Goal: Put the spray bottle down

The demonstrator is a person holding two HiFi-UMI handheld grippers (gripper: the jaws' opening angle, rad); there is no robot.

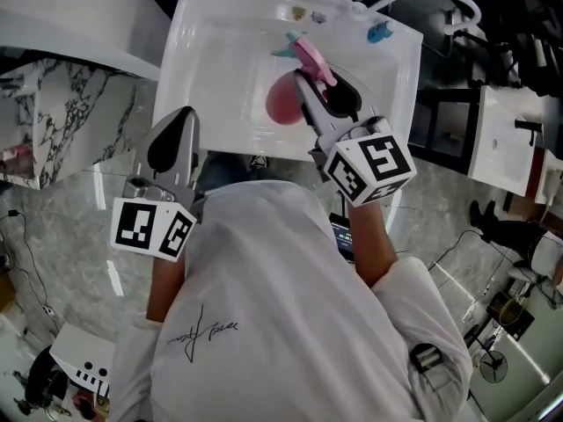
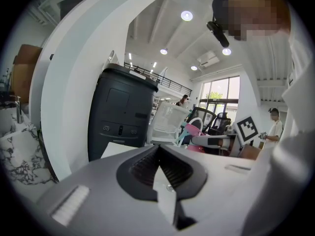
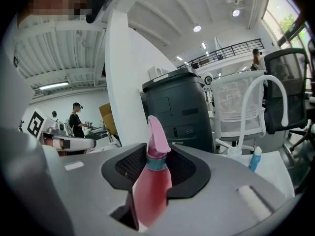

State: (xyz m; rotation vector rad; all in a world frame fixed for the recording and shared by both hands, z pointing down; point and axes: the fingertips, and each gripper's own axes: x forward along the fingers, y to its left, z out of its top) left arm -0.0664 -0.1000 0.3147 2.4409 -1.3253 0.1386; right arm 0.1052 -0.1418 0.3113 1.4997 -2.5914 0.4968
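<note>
There were two claws, one spray bottle, one white worktop, one small blue bottle and one dark bin.

The right claw (image 1: 321,82) was clamped on the spray bottle (image 1: 286,95). Its two black ribbed pads pressed the sides of the rounded pink body. The bottle stood upright between the jaws in the right gripper view, its teal collar and curved pink spray head (image 3: 157,136) rising above the claw's (image 3: 156,154) tips. From the head view, bottle and claw sat over the smooth, glossy worktop (image 1: 220,60). Whether the bottle's base touched the surface could not be told.

The left claw (image 1: 180,126) had its jaws together with nothing between them. In the left gripper view the grey shells met in a narrow V around the claw (image 2: 158,149). It hung well to the left of the right claw, just short of the worktop's near edge.

Each claw carried one cube with black-and-white square markers, the right cube (image 1: 369,170) and the left cube (image 1: 154,227). Both forearms reached forward from a white shirt (image 1: 264,323), with the claws pointing away from the body.

Beyond the right claw and to its right stood the small blue bottle (image 3: 254,159), beside a white arched tube (image 3: 266,97). The boxy dark grey bin (image 3: 179,109) stood straight ahead of it.
</note>
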